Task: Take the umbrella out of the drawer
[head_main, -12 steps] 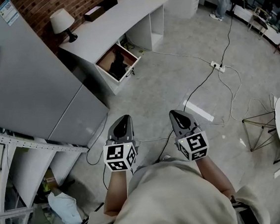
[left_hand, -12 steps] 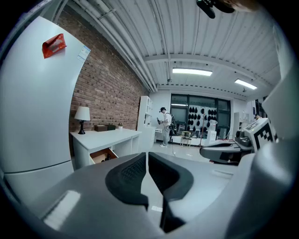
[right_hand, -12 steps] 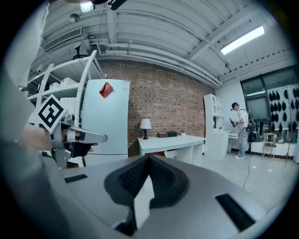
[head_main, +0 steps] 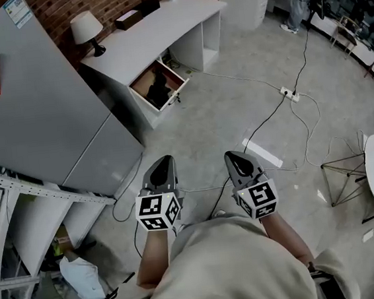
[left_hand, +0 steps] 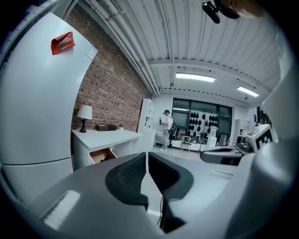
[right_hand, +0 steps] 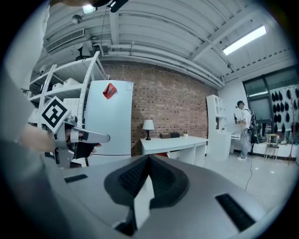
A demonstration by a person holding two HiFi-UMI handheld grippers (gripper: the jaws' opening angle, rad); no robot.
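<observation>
Head view, umbrella: a dark object (head_main: 158, 89), probably the folded umbrella, lies inside the open white drawer with a brown bottom (head_main: 144, 79), upper middle of the frame.
Progress: the drawer is already open; the umbrella is not yet reached, so the whole taking-out looks still to do.
Left gripper (head_main: 162, 162): lower middle, jaws closed on nothing, well apart from the drawer.
Right gripper (head_main: 236, 156): just beside it, jaws closed and empty.
Surface: long white desk (head_main: 154, 29) over the drawer, with a white-shaded table lamp (head_main: 84, 30) at its left end.
Room: grey concrete floor (head_main: 223, 118) crossed by black cables; tall grey cabinet (head_main: 44, 114) at the left; brick wall along the top.
</observation>
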